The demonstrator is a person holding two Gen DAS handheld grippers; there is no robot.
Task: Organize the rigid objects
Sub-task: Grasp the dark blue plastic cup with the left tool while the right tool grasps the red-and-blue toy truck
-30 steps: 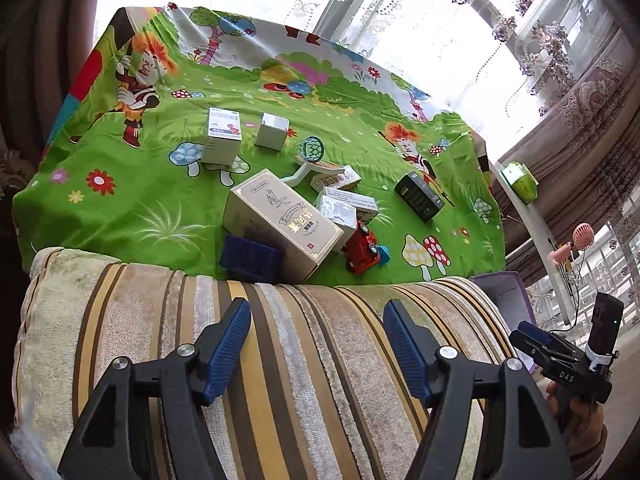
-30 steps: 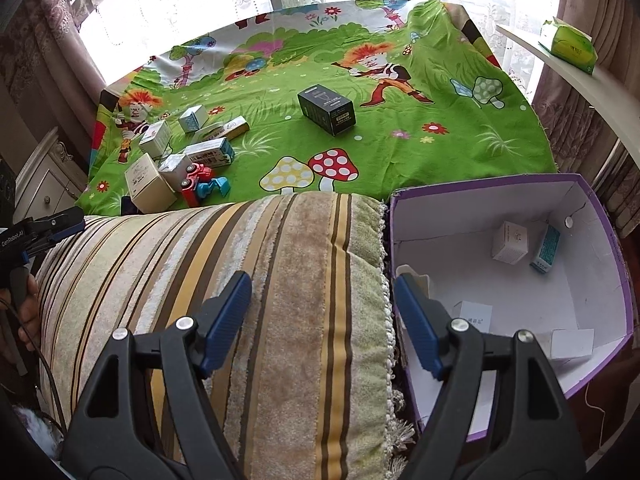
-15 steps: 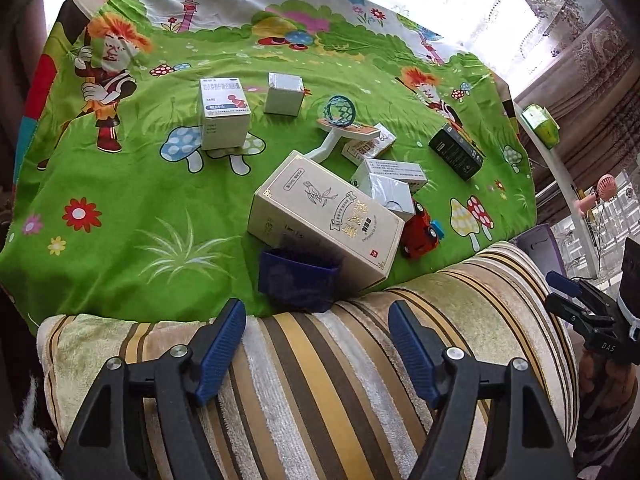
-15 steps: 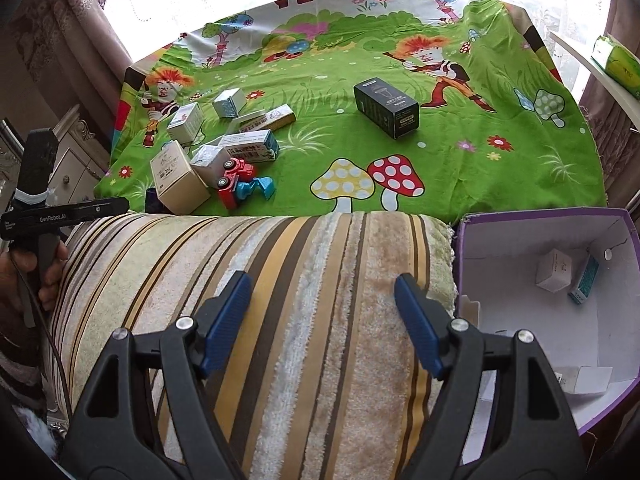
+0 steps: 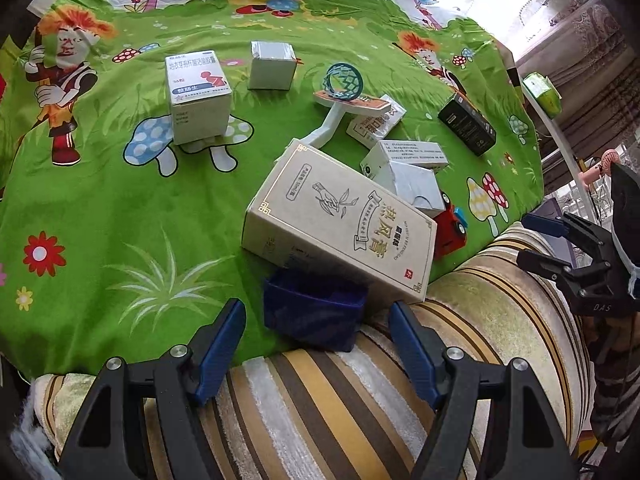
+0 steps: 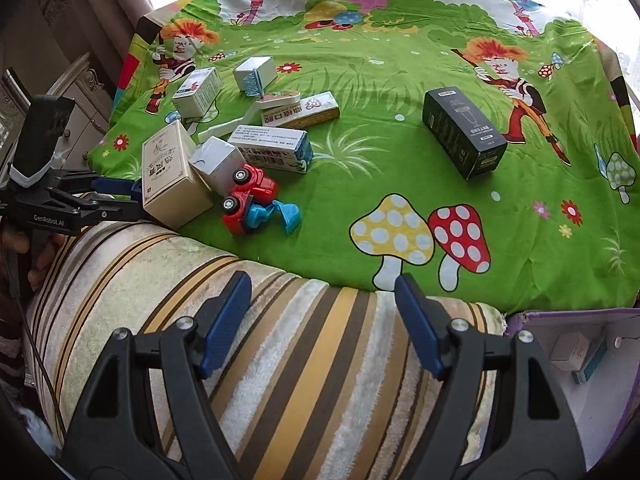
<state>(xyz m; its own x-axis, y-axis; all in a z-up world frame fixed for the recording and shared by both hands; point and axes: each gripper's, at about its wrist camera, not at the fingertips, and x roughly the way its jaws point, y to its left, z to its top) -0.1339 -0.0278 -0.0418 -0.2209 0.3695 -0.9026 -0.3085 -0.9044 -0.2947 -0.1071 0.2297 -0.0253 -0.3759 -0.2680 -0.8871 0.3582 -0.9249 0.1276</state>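
Several boxes lie on a green cartoon cloth (image 5: 120, 208). A big cream box (image 5: 340, 220) leans on a dark blue box (image 5: 314, 312). My left gripper (image 5: 318, 344) is open just in front of the blue box. Behind are white boxes (image 5: 198, 96), a silver box (image 5: 272, 65), a black box (image 6: 464, 132) and a red toy truck (image 6: 250, 196). My right gripper (image 6: 324, 320) is open and empty over the striped cushion (image 6: 280, 360). The left gripper also shows in the right wrist view (image 6: 116, 200).
A purple-edged carton (image 6: 540, 320) holding small boxes sits at the lower right beside the cushion. A small toy hoop on a stand (image 5: 342, 88) lies among the boxes. A white shelf with a green pack (image 5: 542, 90) runs along the right. Curtains hang behind.
Both grippers have moved forward over the cushion toward the cloth. The left one has closed in on the dark blue box. The right view has swung left, away from the carton.
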